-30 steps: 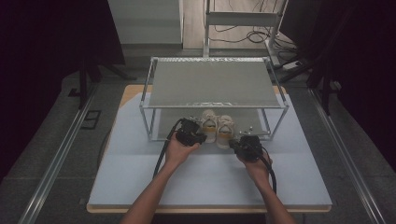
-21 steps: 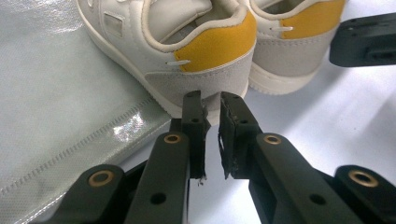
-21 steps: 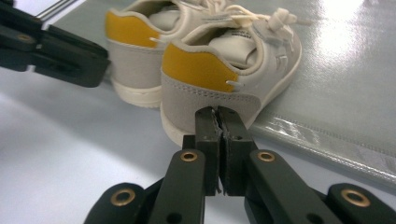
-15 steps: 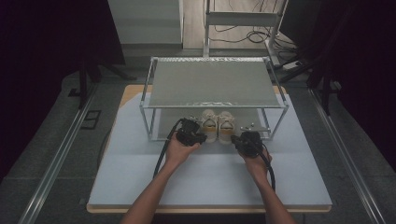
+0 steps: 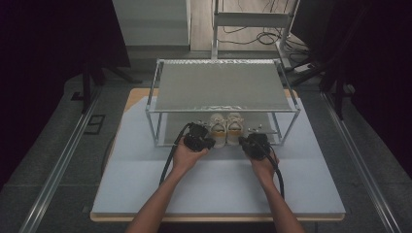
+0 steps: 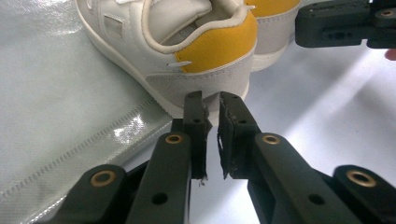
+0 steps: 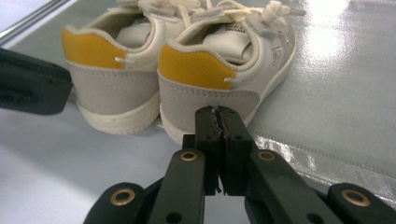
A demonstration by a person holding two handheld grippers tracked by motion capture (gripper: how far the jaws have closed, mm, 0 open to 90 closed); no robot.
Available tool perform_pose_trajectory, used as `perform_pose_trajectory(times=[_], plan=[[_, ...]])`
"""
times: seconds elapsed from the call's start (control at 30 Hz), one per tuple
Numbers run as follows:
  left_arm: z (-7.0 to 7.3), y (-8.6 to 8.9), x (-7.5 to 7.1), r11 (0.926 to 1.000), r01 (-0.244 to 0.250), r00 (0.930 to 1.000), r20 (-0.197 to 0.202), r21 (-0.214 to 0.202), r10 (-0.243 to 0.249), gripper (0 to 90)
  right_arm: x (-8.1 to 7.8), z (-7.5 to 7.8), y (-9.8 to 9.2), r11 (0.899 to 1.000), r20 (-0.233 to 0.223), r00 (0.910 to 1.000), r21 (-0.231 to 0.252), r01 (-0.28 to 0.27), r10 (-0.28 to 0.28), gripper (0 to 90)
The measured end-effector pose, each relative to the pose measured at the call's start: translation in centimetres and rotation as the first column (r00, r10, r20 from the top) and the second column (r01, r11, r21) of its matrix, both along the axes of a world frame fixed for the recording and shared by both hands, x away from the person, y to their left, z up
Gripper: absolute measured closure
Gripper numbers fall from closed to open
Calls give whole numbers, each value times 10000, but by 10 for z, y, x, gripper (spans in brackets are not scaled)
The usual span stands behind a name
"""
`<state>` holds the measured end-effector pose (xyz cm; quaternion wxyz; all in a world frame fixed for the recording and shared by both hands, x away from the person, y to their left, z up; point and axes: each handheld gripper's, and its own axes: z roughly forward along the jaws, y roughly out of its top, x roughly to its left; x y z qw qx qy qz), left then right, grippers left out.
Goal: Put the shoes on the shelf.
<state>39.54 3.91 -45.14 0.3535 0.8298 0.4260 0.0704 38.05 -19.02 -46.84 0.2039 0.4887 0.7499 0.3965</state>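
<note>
Since the earlier frames the right gripper (image 5: 254,144) had eased a little inward and forward toward the shoes; the left gripper (image 5: 197,137) had kept its place. The pair itself looked pushed slightly deeper under the rack (image 5: 223,85) than a second before.

Two small sneakers, side by side, heels toward the person, stood on the rack's lower shelf (image 7: 336,93), at its front edge, between the two grippers. Left sneaker (image 6: 187,42): cream upper, yellow heel patch, grey suede heel band. Right sneaker (image 7: 219,70): same make, laces tied.

Jaws: the left gripper's (image 6: 212,105) were nearly together with a thin slit between, tips at the left sneaker's heel band, nothing clamped. The right gripper's (image 7: 217,114) were pressed together, tips against the right sneaker's heel, nothing between them.

Handling, as judged: child-sized shoes, light, likely to slide readily on the glossy shelf liner under a nudge. Soles and heel counters fairly stiff; collars and tongues soft and padded, would give under the pads. Not fragile. Best purchase for lifting: the heel collar rim, one pad inside, one on the yellow patch. For pushing, closed tips low on the heel band.

Count: two sneakers, two grippers, one two-tier rack, one white table mat (image 5: 145,184).
</note>
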Motion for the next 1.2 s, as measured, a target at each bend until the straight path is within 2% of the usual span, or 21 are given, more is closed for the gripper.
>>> perform_pose_trajectory(times=[0.23, 0.33, 0.4, 0.5, 0.53, 0.63, 0.67, 0.73, 0.77, 1.0, 1.1, 1.2], plan=[[-2, -3, 8, 9997, -211, 9996, 176, 106, 210, 812, 0, -2, -1, 10000, -103, 9999, -3, -39, 39, 871], [-2, -4, 12, 9996, -285, 9995, 134, 64, 284, 807, 1, -2, -1, 10000, -103, 9999, -24, -61, 61, 872], [-2, -4, 16, 9994, -208, 9995, 259, 268, 201, 805, 1, -2, -1, 9999, -98, 9999, -103, -56, 55, 872], [-3, -7, 18, 9979, -650, 9978, -143, -43, 650, 800, 1, -2, -1, 9999, -149, 9998, -128, -91, 89, 872], [-3, -6, 21, 9991, -362, 9993, 70, 206, 361, 800, 1, -2, -1, 9999, -149, 9998, -128, -91, 89, 872], [-5, -7, 24, 9991, -294, 9994, 165, 314, 289, 799, 2, -2, -1, 9999, -162, 9998, -121, -93, 91, 870], [-5, -8, 24, 9989, -421, 9991, 74, 212, 419, 799, 2, -2, -1, 9999, -163, 9998, -126, -80, 78, 870], [-6, -8, 23, 9987, -431, 9990, 120, 259, 428, 801, 3, -2, -1, 9999, -153, 9999, -111, -57, 55, 868], [-6, -10, 21, 9980, -584, 9983, -50, 224, 585, 803, 3, -2, -1, 9999, -169, 9998, -98, -47, 46, 867], [-9, -9, 23, 9988, -483, 9987, -145, 108, 485, 797, 10, 1, 0, 9996, -37, 9997, -174, 232, -232, 866], [-9, -9, 23, 9988, -477, 9987, -160, 66, 478, 798, 15, -3, -1, 9994, -164, 9994, -184, 306, -309, 866], [-9, -9, 23, 9988, -489, 9987, -151, 52, 490, 800, 18, -8, -2, 9993, -268, 9989, 2, 387, -387, 868]])
